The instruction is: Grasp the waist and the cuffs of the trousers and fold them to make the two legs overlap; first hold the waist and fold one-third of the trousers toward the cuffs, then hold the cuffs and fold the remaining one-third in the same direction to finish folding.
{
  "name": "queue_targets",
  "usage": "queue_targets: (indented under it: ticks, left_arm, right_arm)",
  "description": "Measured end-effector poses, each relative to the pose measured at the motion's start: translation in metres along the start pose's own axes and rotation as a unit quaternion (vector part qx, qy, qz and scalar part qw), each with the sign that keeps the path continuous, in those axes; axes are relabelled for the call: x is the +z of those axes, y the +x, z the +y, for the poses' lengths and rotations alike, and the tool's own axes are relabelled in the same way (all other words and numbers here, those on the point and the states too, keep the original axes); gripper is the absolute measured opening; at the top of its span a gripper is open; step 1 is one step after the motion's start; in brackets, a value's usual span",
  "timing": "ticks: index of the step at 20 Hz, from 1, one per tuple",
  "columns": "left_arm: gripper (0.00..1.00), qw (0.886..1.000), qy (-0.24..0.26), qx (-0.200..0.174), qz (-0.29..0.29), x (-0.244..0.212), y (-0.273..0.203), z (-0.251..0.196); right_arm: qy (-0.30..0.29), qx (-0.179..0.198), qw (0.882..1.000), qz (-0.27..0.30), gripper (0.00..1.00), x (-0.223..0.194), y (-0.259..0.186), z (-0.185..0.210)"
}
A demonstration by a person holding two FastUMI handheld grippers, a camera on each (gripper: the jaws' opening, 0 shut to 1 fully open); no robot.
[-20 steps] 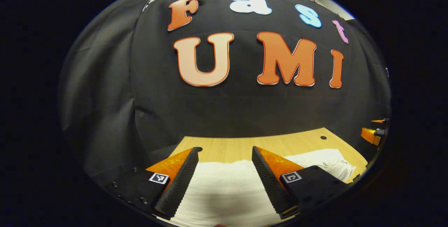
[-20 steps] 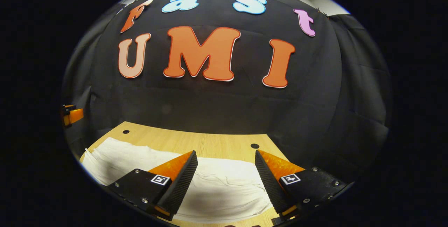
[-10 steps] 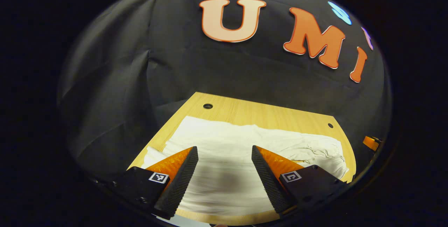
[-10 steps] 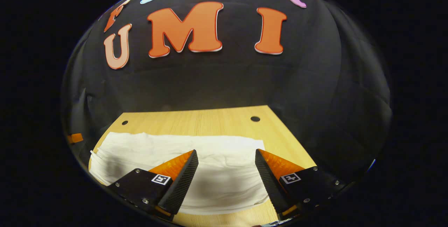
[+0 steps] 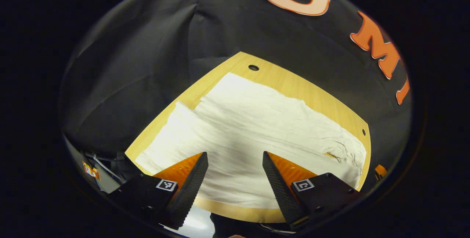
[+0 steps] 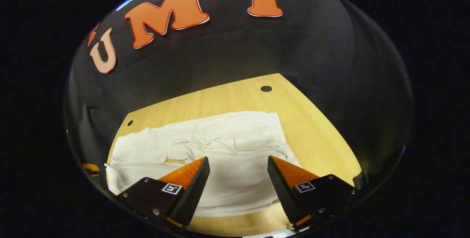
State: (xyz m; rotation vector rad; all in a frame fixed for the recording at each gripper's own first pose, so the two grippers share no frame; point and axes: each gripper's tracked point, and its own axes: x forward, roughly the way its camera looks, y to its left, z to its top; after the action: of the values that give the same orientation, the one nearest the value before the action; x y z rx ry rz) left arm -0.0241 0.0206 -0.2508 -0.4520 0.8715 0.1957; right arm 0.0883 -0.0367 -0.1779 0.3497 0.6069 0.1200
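The left gripper [image 5: 235, 157] hangs above the trousers [image 5: 257, 131] with its jaws wide apart and nothing between them. The white trousers lie flat on the wooden table [image 5: 315, 94], reaching from 8 o'clock to 4 o'clock. The cloth is wrinkled near 4 o'clock. A small hole [image 5: 253, 67] in the table sits at 12 o'clock.

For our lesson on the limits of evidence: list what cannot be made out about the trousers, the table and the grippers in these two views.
- Left gripper view: the left gripper covers part of the trousers' near edge.
- Right gripper view: the right gripper hides cloth on the trousers; their left end is cut off at the edge.
- Both views: the height of each gripper above the table cannot be told.
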Motion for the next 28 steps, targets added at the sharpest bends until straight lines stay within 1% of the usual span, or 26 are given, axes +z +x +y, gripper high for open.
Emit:
queue_targets:
  ticks: [2, 4, 7, 9, 13, 14, 15, 16, 18, 20, 22, 25, 28]
  left_arm:
    - [0.98, 0.999, -0.034, -0.001, 0.026, -0.012, 0.009, 0.020]
    - [0.99, 0.996, -0.073, 0.010, 0.051, -0.026, 0.014, 0.044]
    - [0.99, 0.990, -0.120, 0.015, 0.071, -0.039, 0.019, 0.082]
    - [1.00, 0.985, -0.153, 0.014, 0.080, -0.049, 0.022, 0.096]
    - [1.00, 0.976, -0.193, 0.023, 0.095, -0.058, 0.023, 0.129]
    - [0.97, 0.974, -0.203, 0.023, 0.098, -0.058, 0.022, 0.133]
    - [1.00, 0.971, -0.215, 0.022, 0.100, -0.057, 0.024, 0.139]
    - [1.00, 0.968, -0.228, 0.023, 0.103, -0.060, 0.027, 0.146]
    - [1.00, 0.959, -0.260, 0.036, 0.102, -0.063, 0.037, 0.165]
    - [1.00, 0.951, -0.292, 0.036, 0.100, -0.065, 0.039, 0.183]
    - [1.00, 0.946, -0.308, 0.039, 0.095, -0.063, 0.035, 0.193]
    - [0.99, 0.939, -0.329, 0.038, 0.091, -0.058, 0.038, 0.212]
    - [1.00, 0.936, -0.339, 0.030, 0.094, -0.060, 0.038, 0.225]
  right_arm:
    - [0.014, -0.007, 1.000, 0.021, 0.95, -0.012, 0.006, -0.007]
    - [0.031, -0.009, 0.999, 0.041, 0.93, -0.025, 0.013, -0.012]
    - [0.072, -0.012, 0.995, 0.071, 0.93, -0.046, 0.023, -0.015]
    - [0.090, -0.016, 0.992, 0.083, 0.93, -0.053, 0.029, -0.015]
    - [0.101, -0.027, 0.990, 0.099, 0.93, -0.058, 0.033, -0.023]
    - [0.104, -0.029, 0.989, 0.101, 0.93, -0.060, 0.034, -0.024]
    - [0.109, -0.030, 0.988, 0.104, 0.93, -0.060, 0.035, -0.024]
    - [0.114, -0.030, 0.987, 0.108, 0.93, -0.060, 0.035, -0.025]
    - [0.122, -0.032, 0.986, 0.113, 0.93, -0.062, 0.037, -0.027]
    - [0.130, -0.034, 0.984, 0.119, 0.93, -0.064, 0.039, -0.028]
    - [0.133, -0.036, 0.983, 0.124, 0.93, -0.066, 0.039, -0.031]
    - [0.138, -0.041, 0.981, 0.130, 0.90, -0.067, 0.041, -0.034]
    - [0.143, -0.045, 0.980, 0.130, 0.90, -0.066, 0.044, -0.038]
